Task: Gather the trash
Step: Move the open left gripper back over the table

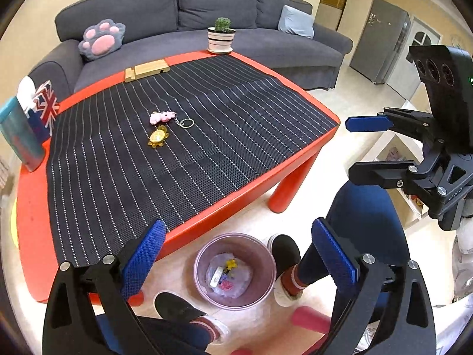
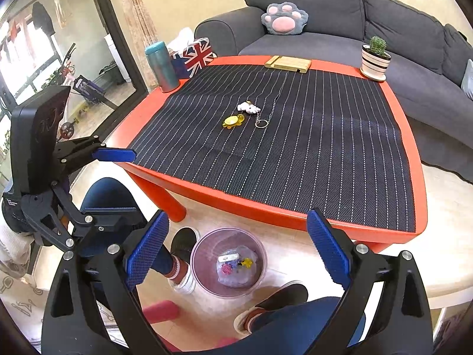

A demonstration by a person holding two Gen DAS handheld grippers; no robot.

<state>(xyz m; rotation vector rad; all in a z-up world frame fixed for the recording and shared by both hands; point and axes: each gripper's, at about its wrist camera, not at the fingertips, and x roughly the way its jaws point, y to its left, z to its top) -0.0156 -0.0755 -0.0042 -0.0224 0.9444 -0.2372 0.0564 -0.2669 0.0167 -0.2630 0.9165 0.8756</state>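
A translucent pink trash bin [image 1: 204, 281] [image 2: 198, 269] stands on the floor in front of the red table [image 1: 29, 222] [image 2: 340, 222]. Small bits of trash [image 1: 226, 275] [image 2: 235, 264] lie in it. My left gripper [image 1: 236, 254] is open and empty above the bin; it also shows at the left of the right wrist view [image 2: 113, 183]. My right gripper [image 2: 236, 248] is open and empty above the bin; it also shows at the right of the left wrist view [image 1: 357, 149]. A pink plush keychain [image 1: 161, 117] [image 2: 248, 107] and a yellow turtle toy [image 1: 158, 137] [image 2: 232, 121] lie mid-mat.
A black striped mat [image 1: 177, 148] [image 2: 295, 148] covers the table. At the table's edges stand a potted cactus [image 1: 221, 37] [image 2: 375, 57], a wooden stand [image 1: 146, 70] [image 2: 288, 65], a teal bottle [image 1: 20, 136] [image 2: 161, 66] and a Union Jack box [image 1: 44, 108] [image 2: 196, 56]. The person's feet [image 1: 283, 263] [image 2: 183, 254] flank the bin. A grey sofa [image 1: 207, 9] [image 2: 384, 14] is behind.
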